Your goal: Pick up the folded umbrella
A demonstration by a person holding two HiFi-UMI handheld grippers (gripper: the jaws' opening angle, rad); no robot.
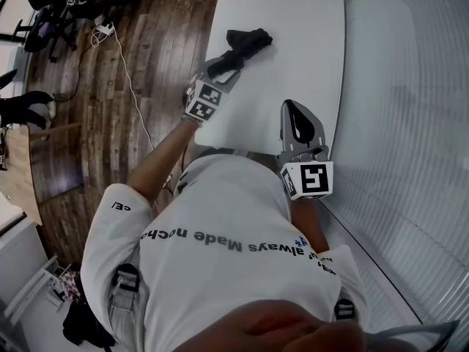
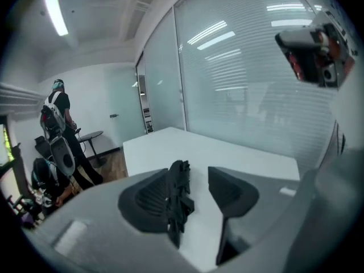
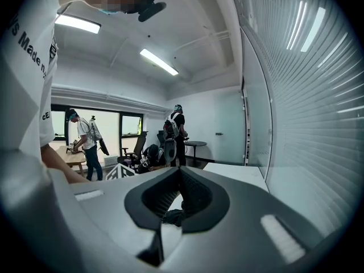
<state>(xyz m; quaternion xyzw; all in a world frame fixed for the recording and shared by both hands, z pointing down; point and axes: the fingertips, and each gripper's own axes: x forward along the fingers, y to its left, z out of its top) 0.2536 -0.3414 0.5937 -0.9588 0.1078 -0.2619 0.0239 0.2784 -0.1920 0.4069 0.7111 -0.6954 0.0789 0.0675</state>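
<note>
Folded umbrella [image 1: 248, 44]: lies flat on the white table [image 1: 300, 13], black and bunched, toward the table's left edge in the head view. Runs lengthwise on a slant there, near end down-left, far end up-right and pointing away from the person.

Left gripper [image 1: 224, 66]: reaches out over the table at the umbrella's near end, marker cube [image 1: 204, 100] toward the body. Stands with jaws apart in the left gripper view [image 2: 190, 178], one on either side of the umbrella [image 2: 177, 201]. Touches it with the left pad only, as far as can be seen. Leaves a strip of bare table [image 2: 239, 152] between the umbrella and the right pad, so no clamp on it. Shows the umbrella's long axis lined up with the jaws, far end aimed toward the far side of the table.

Right gripper [image 1: 292, 110]: hangs close to the body near the table's right edge, beside the glass wall [image 1: 410, 123] and well apart from the umbrella. Has its jaw tips pressed together in the right gripper view [image 3: 179, 172], with nothing gripped.

Left of the table: wooden floor [image 1: 146, 50].
</note>
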